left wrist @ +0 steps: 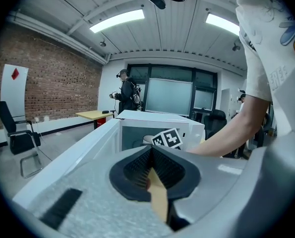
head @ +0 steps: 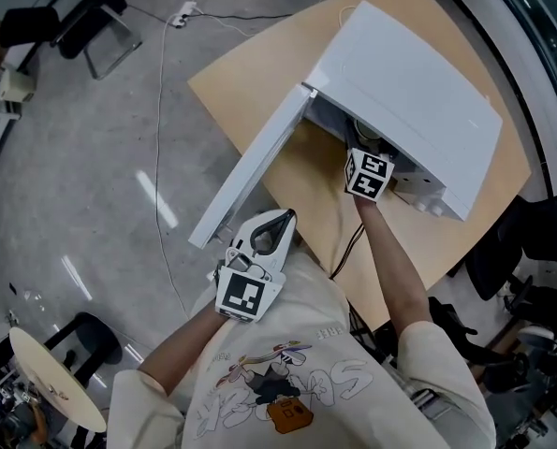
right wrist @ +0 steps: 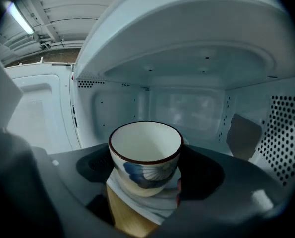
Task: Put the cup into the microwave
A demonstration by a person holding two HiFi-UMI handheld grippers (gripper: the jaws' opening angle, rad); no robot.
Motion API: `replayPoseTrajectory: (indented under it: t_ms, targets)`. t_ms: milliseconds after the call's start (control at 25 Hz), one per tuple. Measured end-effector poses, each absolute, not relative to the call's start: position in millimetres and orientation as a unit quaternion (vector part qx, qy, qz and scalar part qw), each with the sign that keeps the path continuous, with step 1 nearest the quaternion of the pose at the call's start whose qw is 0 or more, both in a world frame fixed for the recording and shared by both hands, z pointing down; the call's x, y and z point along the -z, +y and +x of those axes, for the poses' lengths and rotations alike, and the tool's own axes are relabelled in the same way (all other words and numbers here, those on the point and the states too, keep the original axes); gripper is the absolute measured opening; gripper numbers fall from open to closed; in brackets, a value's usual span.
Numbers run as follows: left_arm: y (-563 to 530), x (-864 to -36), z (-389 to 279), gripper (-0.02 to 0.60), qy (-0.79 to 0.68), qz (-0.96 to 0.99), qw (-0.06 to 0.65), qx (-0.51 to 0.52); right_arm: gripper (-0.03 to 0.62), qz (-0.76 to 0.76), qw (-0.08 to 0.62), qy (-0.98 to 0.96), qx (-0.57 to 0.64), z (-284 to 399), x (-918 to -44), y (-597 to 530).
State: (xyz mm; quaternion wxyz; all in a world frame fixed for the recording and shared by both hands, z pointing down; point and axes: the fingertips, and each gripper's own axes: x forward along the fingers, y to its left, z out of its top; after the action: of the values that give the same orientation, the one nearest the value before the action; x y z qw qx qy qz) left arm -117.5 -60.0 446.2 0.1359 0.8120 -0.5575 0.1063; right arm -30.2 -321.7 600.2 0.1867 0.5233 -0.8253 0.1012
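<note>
Holding a cup (right wrist: 145, 145), the right gripper (right wrist: 148, 168) has its jaws spread wide and pressed against the cup's two sides. The cup is upright, white inside, with a dark rim and a blue pattern on its wall. It hangs right at the front opening of the microwave (head: 418, 92), over the white front lip, with a strip of tan table showing beneath it. Inside, the back wall (right wrist: 187, 105) lies well beyond the cup. The perforated right wall (right wrist: 286, 133) and the left wall both stand well clear of the jaws. The ceiling of the cavity arches above the cup's rim with plenty of room.

From the head view, the microwave sits slantwise on a wooden table (head: 250, 73), and its door (head: 255, 166) is swung fully open, reaching out past the table's near edge over the grey floor. Only the right gripper's marker cube shows at the opening; its jaws are hidden inside.

The left gripper (head: 284, 221) is near the person's body, off the table's near edge and just beside the open door's outer face. Its jaw tips are together with nothing between them. From its own view, the door's top edge runs along its left side toward the cavity.
</note>
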Motion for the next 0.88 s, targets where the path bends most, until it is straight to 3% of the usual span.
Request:
replayPoseTrajectory:
  t_ms: [520,640,880]
  targets:
    - [-52.6,-446.4,-123.6,0.006,-0.579,0.798,0.131,-0.107,0.403,0.538,0.161,-0.823,-0.090,-17.4,-599.3,-350.7]
    - [-49.5,-446.2,-121.1,0.006,-0.582,0.796,0.133,-0.102,0.431,0.532,0.164,-0.826,-0.086,-19.0,-597.7,-346.6]
    - [-39.5,-450.9,-108.9,0.006,-0.582,0.790,0.168,-0.094,0.446,0.528,0.154,-0.831,-0.087,-14.5,-586.9,-323.1]
